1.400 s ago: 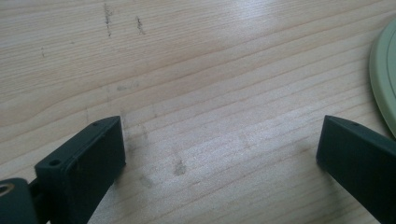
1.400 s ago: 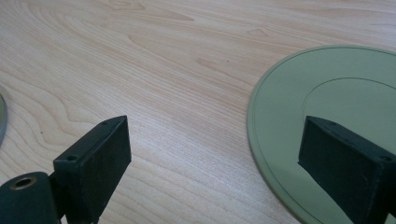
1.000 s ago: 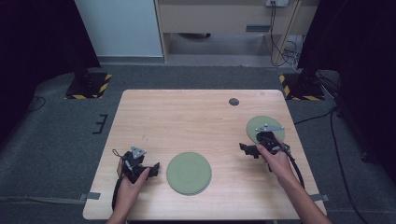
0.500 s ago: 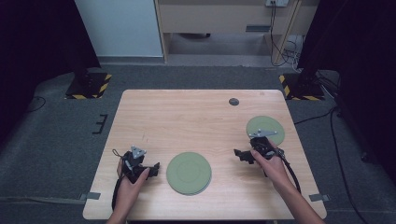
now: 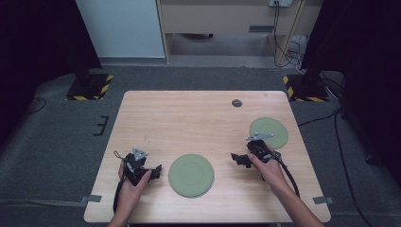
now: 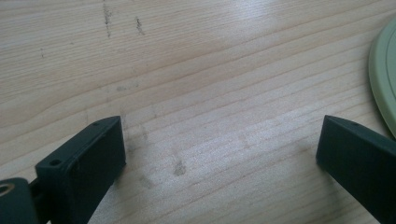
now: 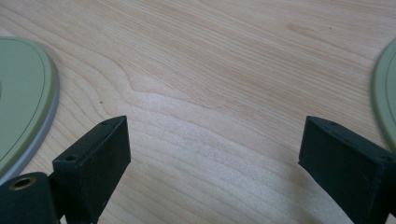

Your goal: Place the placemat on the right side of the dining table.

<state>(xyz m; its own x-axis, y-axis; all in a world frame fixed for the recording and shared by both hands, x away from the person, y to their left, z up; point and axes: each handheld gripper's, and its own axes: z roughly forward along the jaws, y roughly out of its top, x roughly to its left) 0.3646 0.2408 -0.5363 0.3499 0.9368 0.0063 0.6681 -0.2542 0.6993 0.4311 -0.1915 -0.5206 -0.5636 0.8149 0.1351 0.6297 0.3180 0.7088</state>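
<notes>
I hold my left tongs (image 5: 153,170) low over the wooden surface (image 5: 189,123), near its front left part. Their jaws are spread wide and hold nothing. In the left gripper view I see bare wood between the jaws, and the rim of the big plate (image 6: 384,70) at the right edge, just beside the right jaw.

The big plate (image 5: 191,175) is green and round. It lies flat near the front edge, between my two hands, and it seems to be a stack, because a grey rim shows under the green one in the right gripper view (image 7: 21,116).

My right tongs (image 5: 238,160) are also spread wide and empty, low over the wood. They are between the big plate and the small plate (image 5: 270,131), touching neither. The small plate lies flat at the right side, just behind my right hand (image 5: 269,168).

A small dark disc (image 5: 237,103) lies far back on the surface, well apart from the plates.
</notes>
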